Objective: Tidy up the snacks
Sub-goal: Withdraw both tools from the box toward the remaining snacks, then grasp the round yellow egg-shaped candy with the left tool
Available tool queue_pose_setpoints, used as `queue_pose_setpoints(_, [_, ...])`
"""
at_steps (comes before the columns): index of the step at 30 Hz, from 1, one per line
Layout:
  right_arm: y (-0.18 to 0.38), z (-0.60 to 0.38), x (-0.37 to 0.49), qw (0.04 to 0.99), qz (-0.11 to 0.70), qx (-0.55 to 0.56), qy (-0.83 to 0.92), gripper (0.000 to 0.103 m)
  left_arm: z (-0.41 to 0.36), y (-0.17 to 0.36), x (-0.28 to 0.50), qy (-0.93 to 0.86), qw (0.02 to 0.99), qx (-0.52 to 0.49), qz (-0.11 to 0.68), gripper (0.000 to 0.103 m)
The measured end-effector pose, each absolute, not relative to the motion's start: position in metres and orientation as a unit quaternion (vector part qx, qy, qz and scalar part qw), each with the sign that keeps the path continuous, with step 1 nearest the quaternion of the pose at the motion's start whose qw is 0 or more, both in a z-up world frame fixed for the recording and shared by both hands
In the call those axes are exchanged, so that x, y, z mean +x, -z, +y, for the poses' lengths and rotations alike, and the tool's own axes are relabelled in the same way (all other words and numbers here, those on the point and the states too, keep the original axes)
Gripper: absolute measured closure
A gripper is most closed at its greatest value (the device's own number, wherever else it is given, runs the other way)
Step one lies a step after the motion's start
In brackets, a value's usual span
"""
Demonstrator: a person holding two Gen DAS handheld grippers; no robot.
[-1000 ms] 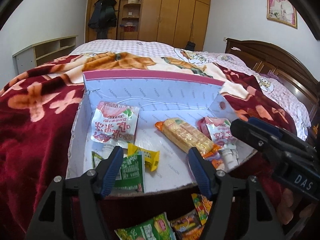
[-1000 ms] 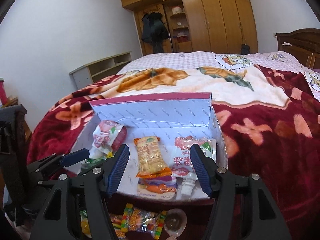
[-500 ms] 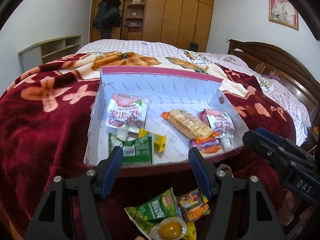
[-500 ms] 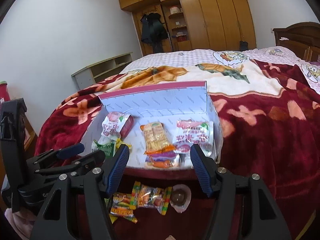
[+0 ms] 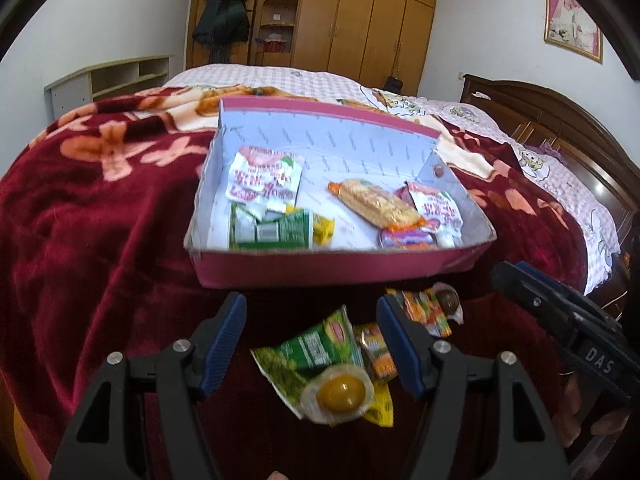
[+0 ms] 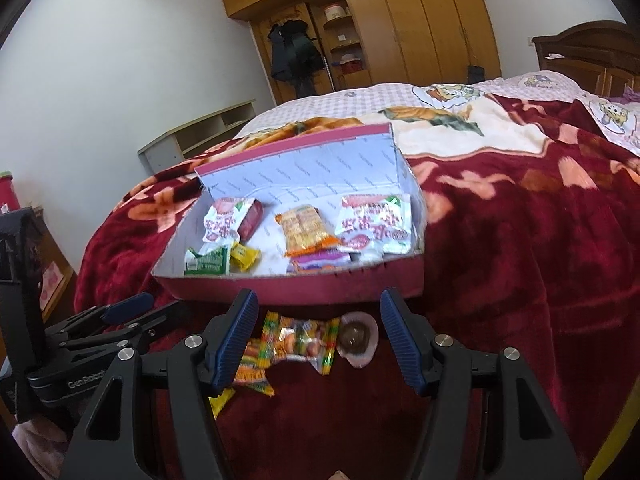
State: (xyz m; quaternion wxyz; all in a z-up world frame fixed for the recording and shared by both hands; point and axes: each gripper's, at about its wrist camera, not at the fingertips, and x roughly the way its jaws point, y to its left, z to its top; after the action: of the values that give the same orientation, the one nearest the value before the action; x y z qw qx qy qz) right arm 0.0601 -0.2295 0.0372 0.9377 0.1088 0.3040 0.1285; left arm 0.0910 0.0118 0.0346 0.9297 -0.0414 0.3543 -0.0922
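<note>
While both tongs, left [image 5: 311, 338] and right [image 6: 315, 334], hang open and empty above the bed [image 5: 80, 208], loose snacks [image 5: 320, 364] lie before the box [image 5: 332, 270]. Packets look light, crinkly, slippery; best pinched at a flat sealed edge.

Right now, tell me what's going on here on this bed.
A person is sorting snacks into a pink box on the red blanket, with a two-finger gripper in each hand. Several packets already lie inside it. Both the left gripper and the right gripper are open and empty, hovering over the loose snacks in front of the box: a green packet, a yellow jelly cup, a colourful candy packet and a brown jelly cup.
</note>
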Motion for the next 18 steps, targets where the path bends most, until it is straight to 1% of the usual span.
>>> queue_pose_setpoints(18, [0.000,-0.230,0.033,0.929,0.334,0.116,-0.114,0.038,0.002,0.001,0.059,0.084,0.922,-0.031,0.377,0.032])
